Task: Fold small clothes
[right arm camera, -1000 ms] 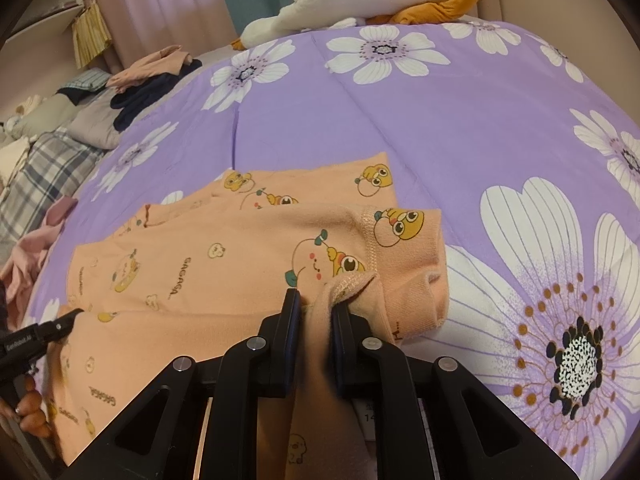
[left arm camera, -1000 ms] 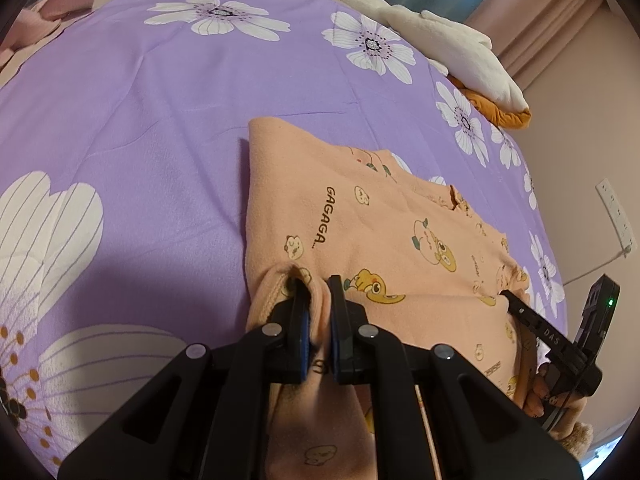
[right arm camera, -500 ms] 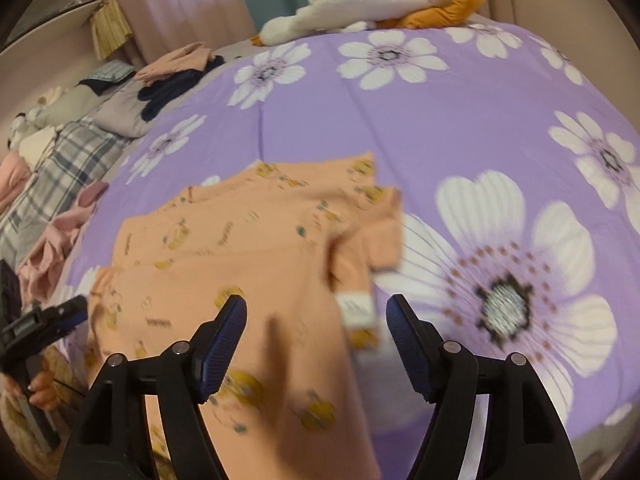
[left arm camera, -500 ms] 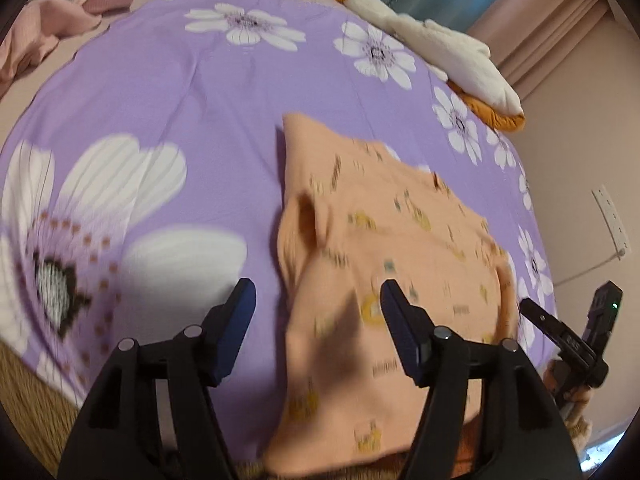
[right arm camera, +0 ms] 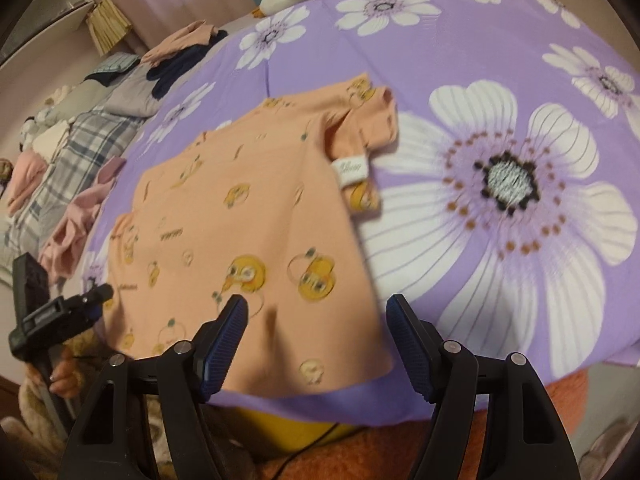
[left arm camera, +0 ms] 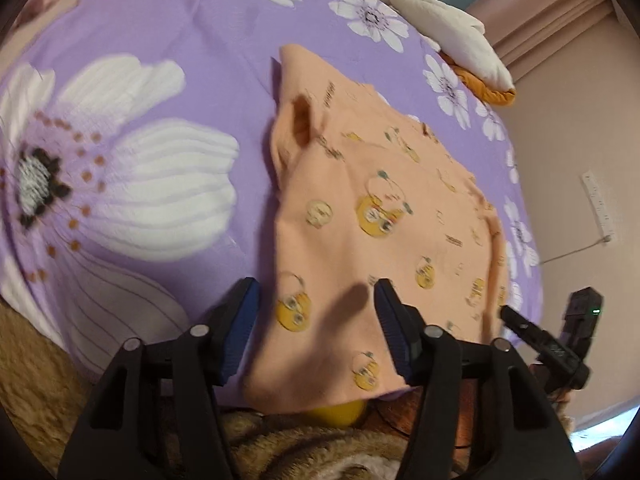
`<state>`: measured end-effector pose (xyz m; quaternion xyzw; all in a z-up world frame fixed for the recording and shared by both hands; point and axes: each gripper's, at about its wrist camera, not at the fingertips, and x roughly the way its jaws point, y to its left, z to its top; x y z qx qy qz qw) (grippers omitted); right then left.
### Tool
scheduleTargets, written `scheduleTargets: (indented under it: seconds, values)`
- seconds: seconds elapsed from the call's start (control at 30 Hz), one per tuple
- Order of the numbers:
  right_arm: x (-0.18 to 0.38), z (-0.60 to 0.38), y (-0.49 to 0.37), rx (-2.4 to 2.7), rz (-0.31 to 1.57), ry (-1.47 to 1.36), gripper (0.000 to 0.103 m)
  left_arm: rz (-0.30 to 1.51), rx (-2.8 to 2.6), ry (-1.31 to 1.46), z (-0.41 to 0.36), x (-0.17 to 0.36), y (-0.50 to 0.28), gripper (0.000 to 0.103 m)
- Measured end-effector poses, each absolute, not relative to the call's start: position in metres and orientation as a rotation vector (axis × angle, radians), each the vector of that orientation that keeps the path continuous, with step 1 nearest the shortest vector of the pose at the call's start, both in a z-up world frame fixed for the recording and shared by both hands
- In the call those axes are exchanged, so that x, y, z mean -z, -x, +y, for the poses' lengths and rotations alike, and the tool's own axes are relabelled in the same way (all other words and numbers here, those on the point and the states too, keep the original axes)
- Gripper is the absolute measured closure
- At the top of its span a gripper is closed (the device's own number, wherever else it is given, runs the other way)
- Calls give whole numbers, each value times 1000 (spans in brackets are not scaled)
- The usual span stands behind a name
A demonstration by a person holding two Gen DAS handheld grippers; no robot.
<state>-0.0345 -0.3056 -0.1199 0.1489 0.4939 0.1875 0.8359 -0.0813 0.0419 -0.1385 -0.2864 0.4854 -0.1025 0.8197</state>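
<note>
Left gripper (left arm camera: 316, 320): jaws apart and closing, blue pads clear of the cloth, nothing pressed between them; it hangs above the near left part of the garment.

Right gripper (right arm camera: 316, 340): jaws spread wide, nothing clamped; it hangs above the near right corner of the garment. Also seen at the far right of the left wrist view, its tip just beside the garment's right edge.

Peach shirt (left arm camera: 384, 240): small, printed with yellow cartoon faces and short lettering. Lies flat on the bed, sleeves tucked inward, near hem reaching the near edge of the bed. White label (right arm camera: 352, 168) shows at the folded right sleeve. Picture somewhat blurred; print detail not readable.

Purple bedspread (right arm camera: 500, 60): large white flowers with dark centres; one big flower lies just right of the shirt in the right wrist view, another to its left in the left wrist view.

White and orange bundle (left arm camera: 452, 40): at the far side of the bed, well apart from the shirt.

Heap of clothes (right arm camera: 80, 140): plaid, grey, navy and pink pieces, along the far left of the bed.
</note>
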Motion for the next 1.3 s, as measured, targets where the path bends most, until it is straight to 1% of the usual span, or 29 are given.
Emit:
scheduleTargets:
  seconds: [0.17,0.23,0.27,0.33,0.37,0.4,0.43,0.47,0.53,0.67,0.77,0.87,1.0,1.17,1.3]
  values:
    - [122,-304,39,-414,1043,-337,32,1040,240,602,34,141,88,53]
    - [124,-303,41,-429,1048,-347,37,1047,253,613,32,142,87,56]
    - [125,-303,42,-438,1052,-353,40,1050,260,617,31,142,87,60]
    - [128,-303,43,-455,1052,-374,46,1059,279,620,27,145,85,72]
    - [130,-304,43,-451,1054,-376,55,1063,280,617,25,147,85,85]
    - [131,-303,43,-441,1053,-371,67,1069,277,610,22,149,85,101]
    - [131,-303,43,-433,1049,-363,75,1074,273,605,21,151,84,101]
    - [131,-304,43,-431,1050,-365,86,1069,266,604,21,150,85,100]
    - [129,-306,44,-441,1045,-389,91,1055,271,594,20,144,87,100]
    - [108,-312,52,-473,986,-390,92,1019,258,620,26,120,94,100]
    - [80,-318,58,-510,913,-406,92,929,327,668,33,81,102,100]
    - [49,-326,66,-538,827,-414,93,862,365,639,32,48,112,100]
    - [18,-333,82,-564,739,-427,94,826,430,661,34,21,129,100]
    - [-7,-339,106,-584,681,-422,94,818,457,632,37,-3,151,100]
    - [-16,-341,122,-576,668,-406,94,842,446,627,41,-5,164,100]
